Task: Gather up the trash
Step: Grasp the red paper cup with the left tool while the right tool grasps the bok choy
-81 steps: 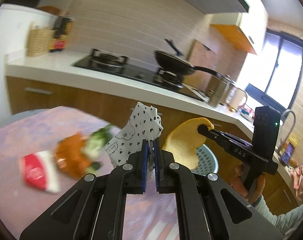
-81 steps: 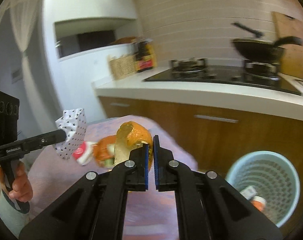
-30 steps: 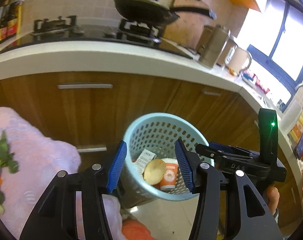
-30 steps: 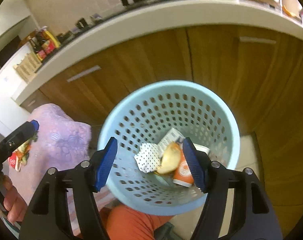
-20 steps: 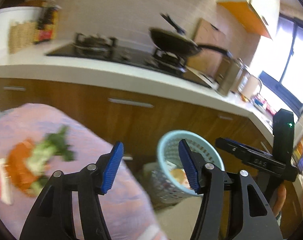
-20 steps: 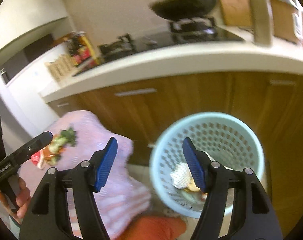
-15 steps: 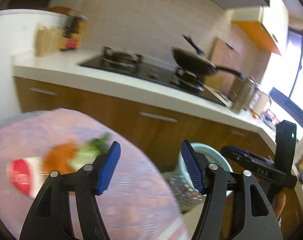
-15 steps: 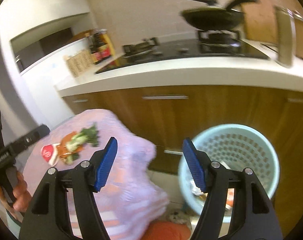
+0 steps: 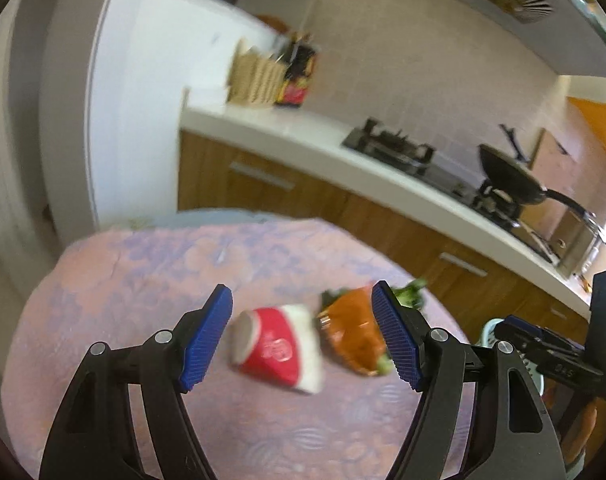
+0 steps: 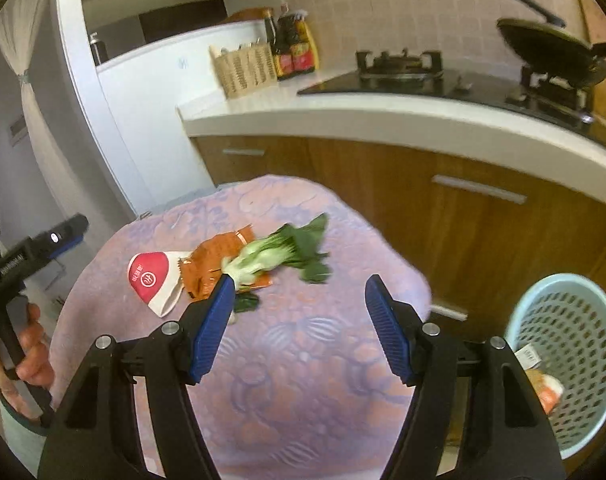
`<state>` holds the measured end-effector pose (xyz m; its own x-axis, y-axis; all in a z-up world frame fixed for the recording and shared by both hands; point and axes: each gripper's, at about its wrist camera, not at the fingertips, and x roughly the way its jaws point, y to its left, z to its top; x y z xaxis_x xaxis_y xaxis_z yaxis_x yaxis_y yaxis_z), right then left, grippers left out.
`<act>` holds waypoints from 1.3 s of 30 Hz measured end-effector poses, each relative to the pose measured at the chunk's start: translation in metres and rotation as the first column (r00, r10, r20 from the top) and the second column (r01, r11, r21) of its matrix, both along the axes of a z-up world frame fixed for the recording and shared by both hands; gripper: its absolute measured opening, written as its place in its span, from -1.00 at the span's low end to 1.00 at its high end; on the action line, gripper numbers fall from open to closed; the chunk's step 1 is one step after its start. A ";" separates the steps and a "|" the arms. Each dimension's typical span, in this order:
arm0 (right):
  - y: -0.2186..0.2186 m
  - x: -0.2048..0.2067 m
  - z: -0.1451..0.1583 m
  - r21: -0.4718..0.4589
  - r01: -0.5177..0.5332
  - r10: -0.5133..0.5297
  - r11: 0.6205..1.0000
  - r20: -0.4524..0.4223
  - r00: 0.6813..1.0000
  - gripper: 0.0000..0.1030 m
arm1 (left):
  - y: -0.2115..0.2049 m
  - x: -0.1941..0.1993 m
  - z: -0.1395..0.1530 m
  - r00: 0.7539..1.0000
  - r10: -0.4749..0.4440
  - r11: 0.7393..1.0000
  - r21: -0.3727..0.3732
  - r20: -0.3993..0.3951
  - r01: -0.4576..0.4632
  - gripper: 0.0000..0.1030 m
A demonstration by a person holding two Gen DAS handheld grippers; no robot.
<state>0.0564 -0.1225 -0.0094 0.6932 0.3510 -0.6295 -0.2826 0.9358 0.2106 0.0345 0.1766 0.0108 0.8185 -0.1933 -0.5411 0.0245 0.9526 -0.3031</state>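
Nearest the lens in the left wrist view, left gripper (image 9: 301, 336) filling the lower half of the frame, blue pads wide apart and spreading wider, empty; red-and-white paper cup (image 9: 279, 348) lying on its side on the cloth beyond, framed in the gap just right of the left pad, clear of both. Directly right of the cup, crumpled orange wrapper (image 9: 353, 332), partly hidden behind the right pad, with green leaves (image 9: 411, 294) poking out at its far end. All three on a round table under a pink and lilac patterned tablecloth (image 9: 143, 280) spanning the lower centre. At the right edge, right gripper (image 9: 551, 352) seen from the side, a person's hand below it; a sliver of pale blue basket (image 9: 487, 330) just left of it. Further off, white countertop (image 9: 303, 148) running from centre to right, gas hob and black pan (image 9: 511, 176) upon it, wicker basket (image 9: 255, 78) and dark bottles towards upper centre, all blurred. In the right wrist view, right gripper (image 10: 299, 322) in the lower half, pads well apart and holding nothing, bare cloth between them. Beyond the left pad, the bok choy (image 10: 279, 256) lying across the wrapper (image 10: 211, 258), the cup (image 10: 153, 280) touching the wrapper on its left. Lower right, the perforated pale blue wastebasket (image 10: 575, 360) on the floor beside the table, scraps already inside. Left edge, left gripper (image 10: 35, 246) in a hand (image 10: 31, 354). Upper frame, the same counter with wooden cupboards beneath.
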 end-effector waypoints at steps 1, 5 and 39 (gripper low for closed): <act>0.006 0.005 -0.003 -0.004 0.004 -0.004 1.000 -0.009 1.000 0.24 | 0.003 0.003 -0.007 1.000 0.003 1.000 -0.012 -0.016 -0.003 0.37; 0.022 0.016 -0.008 -0.016 0.011 -0.011 1.000 -0.018 1.000 0.24 | 0.007 0.021 -0.034 0.997 0.012 0.999 -0.033 -0.080 -0.015 0.37; 0.068 0.107 -0.061 0.040 0.126 -0.111 0.991 -0.266 0.957 -0.32 | -0.001 0.043 -0.081 0.983 -0.023 0.998 -0.064 -0.183 0.011 -0.33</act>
